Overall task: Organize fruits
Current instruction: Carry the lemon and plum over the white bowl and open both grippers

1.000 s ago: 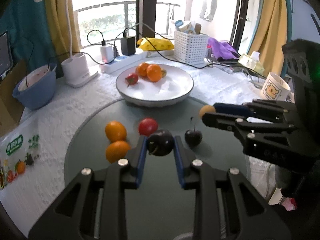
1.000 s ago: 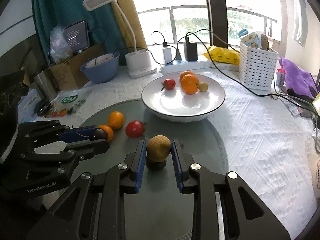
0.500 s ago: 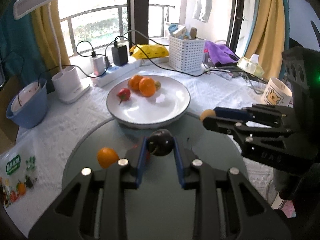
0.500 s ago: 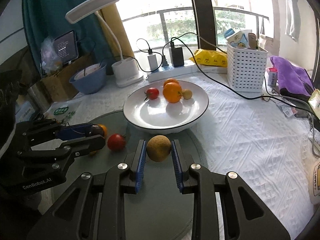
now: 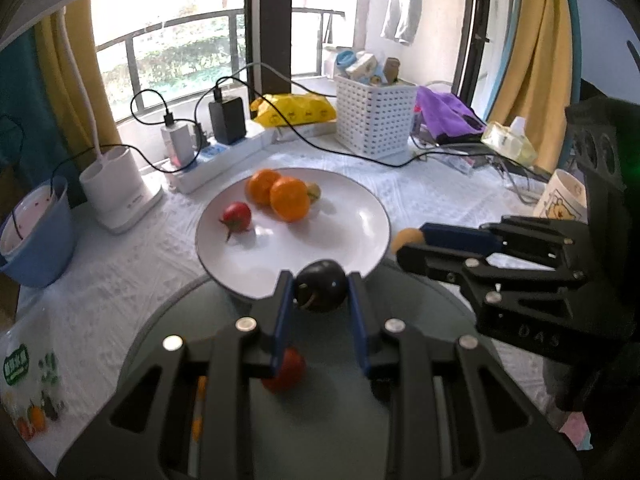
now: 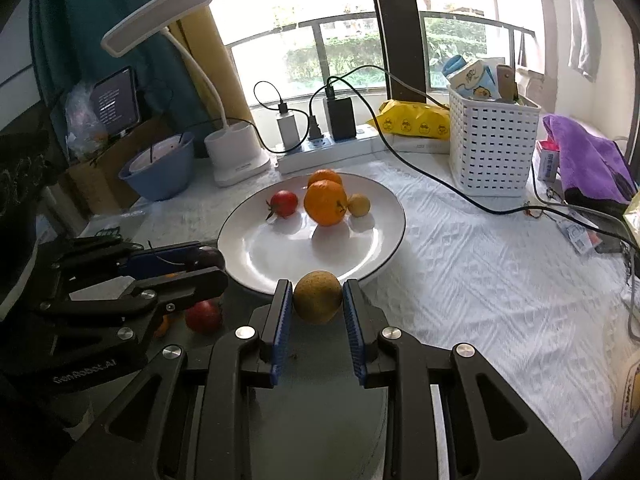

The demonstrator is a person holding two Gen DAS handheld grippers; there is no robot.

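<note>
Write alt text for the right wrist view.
The right gripper holds a tan round fruit at the near rim of a white plate carrying two oranges, a tomato and a small yellow fruit. The left gripper is at left.

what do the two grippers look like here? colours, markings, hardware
Both the left gripper and the right gripper are matte black skeletal linkages with silver pivot screws and ribbed blue finger pads. The left body carries white "GenRobot.AI" lettering, the right shows "DAS" and a green light. No cables or sleeves visible.
</note>
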